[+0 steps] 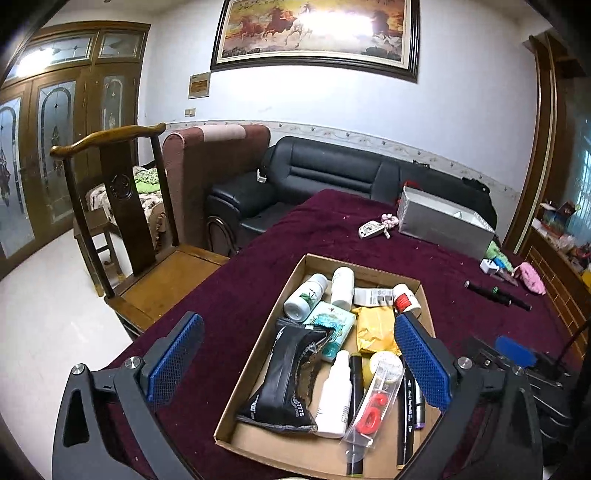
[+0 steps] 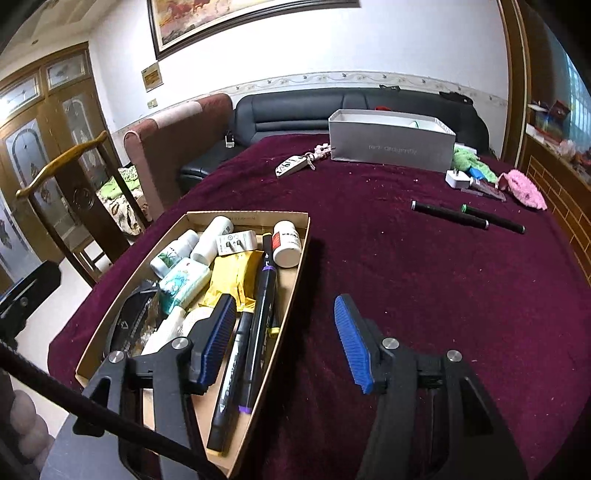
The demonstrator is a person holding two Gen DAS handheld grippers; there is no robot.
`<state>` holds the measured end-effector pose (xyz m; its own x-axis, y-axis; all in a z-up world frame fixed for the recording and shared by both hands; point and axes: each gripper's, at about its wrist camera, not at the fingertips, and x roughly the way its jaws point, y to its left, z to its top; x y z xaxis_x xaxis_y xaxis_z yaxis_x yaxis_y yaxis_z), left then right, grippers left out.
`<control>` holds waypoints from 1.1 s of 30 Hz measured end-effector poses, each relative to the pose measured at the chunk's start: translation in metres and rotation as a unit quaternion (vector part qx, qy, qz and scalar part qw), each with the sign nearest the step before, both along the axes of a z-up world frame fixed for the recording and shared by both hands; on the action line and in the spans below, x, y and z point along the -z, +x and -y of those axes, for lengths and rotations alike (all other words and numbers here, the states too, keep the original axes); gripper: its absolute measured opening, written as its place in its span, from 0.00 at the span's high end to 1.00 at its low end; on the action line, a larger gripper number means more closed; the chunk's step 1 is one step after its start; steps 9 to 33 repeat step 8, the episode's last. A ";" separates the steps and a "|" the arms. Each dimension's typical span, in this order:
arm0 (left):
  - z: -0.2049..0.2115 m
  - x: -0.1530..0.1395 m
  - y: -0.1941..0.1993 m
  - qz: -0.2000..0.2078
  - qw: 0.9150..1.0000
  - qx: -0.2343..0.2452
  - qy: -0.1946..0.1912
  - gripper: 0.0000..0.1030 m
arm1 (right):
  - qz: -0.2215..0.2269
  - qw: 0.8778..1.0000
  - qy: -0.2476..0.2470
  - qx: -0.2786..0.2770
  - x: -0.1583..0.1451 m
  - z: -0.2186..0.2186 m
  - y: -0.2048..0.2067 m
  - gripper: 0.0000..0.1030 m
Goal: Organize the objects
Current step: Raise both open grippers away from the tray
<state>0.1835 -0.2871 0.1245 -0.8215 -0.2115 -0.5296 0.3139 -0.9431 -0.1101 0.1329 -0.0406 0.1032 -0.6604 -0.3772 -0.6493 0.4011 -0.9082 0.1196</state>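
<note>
The right gripper's left fingers (image 2: 218, 328) hide part of the cardboard box (image 2: 295, 266); labels unreadable.

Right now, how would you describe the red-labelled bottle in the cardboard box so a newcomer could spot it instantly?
Start at the open cardboard box on the maroon tablecloth. Go to its far right corner, beside the black markers. There lies the small white bottle with a red label; the other white bottles nearby carry green or plain labels.

Bright, even room light; glare washes out the framed painting (image 1: 314, 29) at top centre. Fisheye bends edges, corners dark.
</note>
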 end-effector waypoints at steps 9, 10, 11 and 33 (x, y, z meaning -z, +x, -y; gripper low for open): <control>-0.001 0.004 0.000 0.011 1.000 -0.014 -0.009 0.02 | -0.023 0.999 0.024 -0.022 -0.002 0.014 0.016 0.45; -0.001 0.004 0.000 0.011 1.000 -0.014 -0.009 0.02 | -0.023 0.999 0.024 -0.022 -0.002 0.014 0.016 0.45; -0.001 0.004 0.000 0.011 1.000 -0.014 -0.009 0.02 | -0.023 0.999 0.024 -0.022 -0.002 0.014 0.016 0.45; -0.001 0.004 0.000 0.011 1.000 -0.014 -0.009 0.02 | -0.023 0.999 0.024 -0.022 -0.002 0.014 0.016 0.45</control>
